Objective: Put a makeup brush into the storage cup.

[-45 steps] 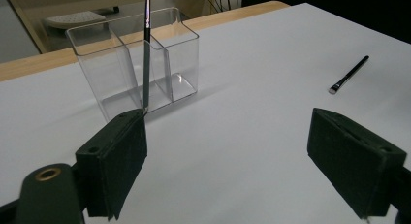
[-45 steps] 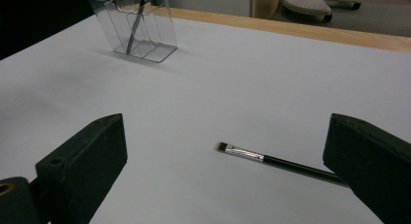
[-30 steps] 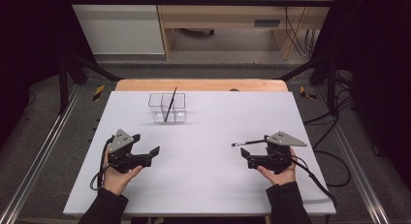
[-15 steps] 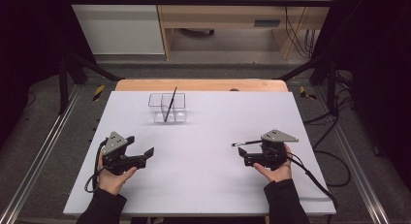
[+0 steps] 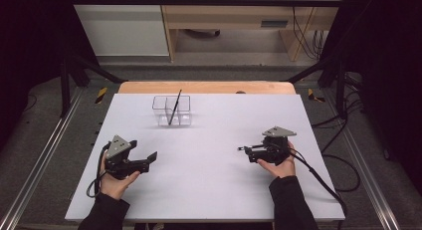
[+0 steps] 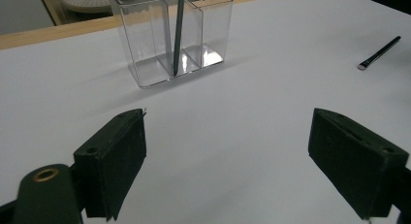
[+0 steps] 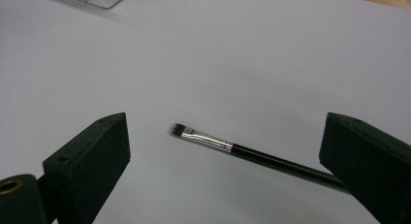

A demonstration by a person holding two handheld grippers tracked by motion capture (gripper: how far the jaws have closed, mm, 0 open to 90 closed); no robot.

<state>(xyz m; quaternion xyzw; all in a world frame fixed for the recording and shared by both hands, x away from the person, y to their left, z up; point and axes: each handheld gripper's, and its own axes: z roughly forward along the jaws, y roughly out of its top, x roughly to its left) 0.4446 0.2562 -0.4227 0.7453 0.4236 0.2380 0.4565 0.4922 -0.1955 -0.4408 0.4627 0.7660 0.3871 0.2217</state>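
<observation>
- right tool [image 5: 245, 151] lying low on the white desk [image 5: 209, 190]; jaws standing wide, gripping nothing; small black makeup brush [image 7: 242, 151] lying flat between them, handle running under the far jaw, whether touching it I cannot tell
- left tool [image 5: 149, 159] resting near the desk's left side; jaws gaping wide, nothing between them
- clear divided organizer [image 5: 171, 110] standing at the desk's far side, well apart from both tools; one dark pencil-like stick [image 6: 178, 35] leaning in it already
- judging progress: one item stowed; brush not yet gripped; closing, lifting and dropping it into the organizer remaining
</observation>
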